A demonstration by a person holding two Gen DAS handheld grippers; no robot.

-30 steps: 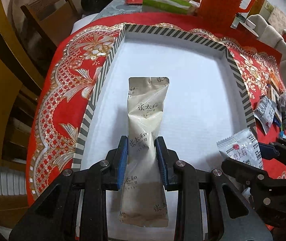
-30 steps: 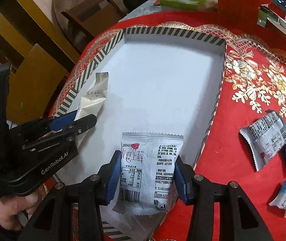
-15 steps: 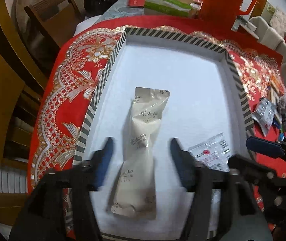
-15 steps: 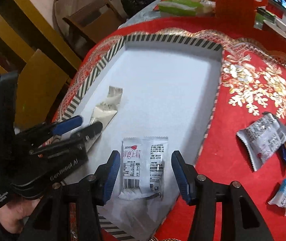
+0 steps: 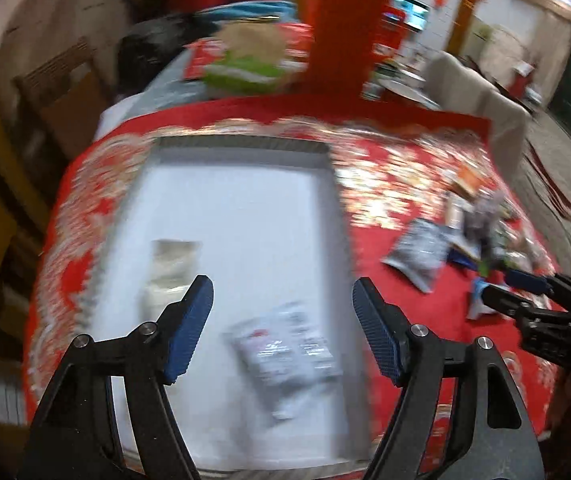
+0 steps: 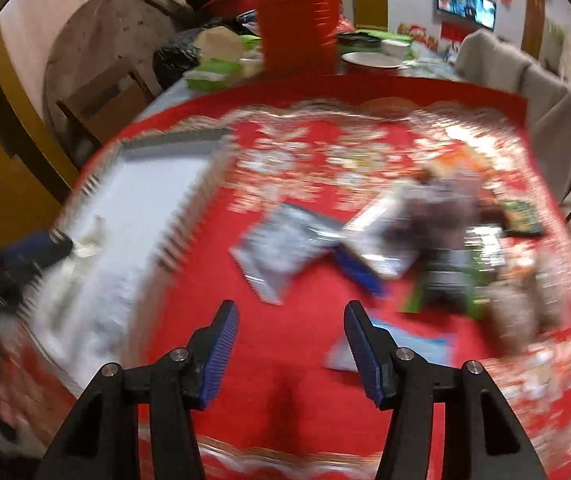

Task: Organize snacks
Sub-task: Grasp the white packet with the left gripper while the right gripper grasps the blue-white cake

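A shallow white tray [image 5: 245, 208] with a striped rim lies on the red cloth. In it are a long cream packet [image 5: 171, 268] and a white snack packet [image 5: 289, 348]. My left gripper [image 5: 283, 300] hovers above them, its jaws opening, nothing between them. My right gripper [image 6: 291, 316] is over bare red cloth right of the tray [image 6: 125, 200], jaws still opening and empty. A silver packet [image 6: 281, 248] lies ahead of it, a pale blue packet [image 6: 413, 348] just to its right. Both views are blurred.
A heap of loose snack packets [image 6: 465, 232] covers the right side of the table. A tall orange stack [image 6: 297, 16], a green box [image 6: 213, 72] and plates stand at the far edge. Wooden chairs [image 5: 57, 92] stand at the left.
Both grippers let go of their packets, which now lie in the tray. The left gripper lifted and swung right; the right gripper swung right, out over the red cloth.
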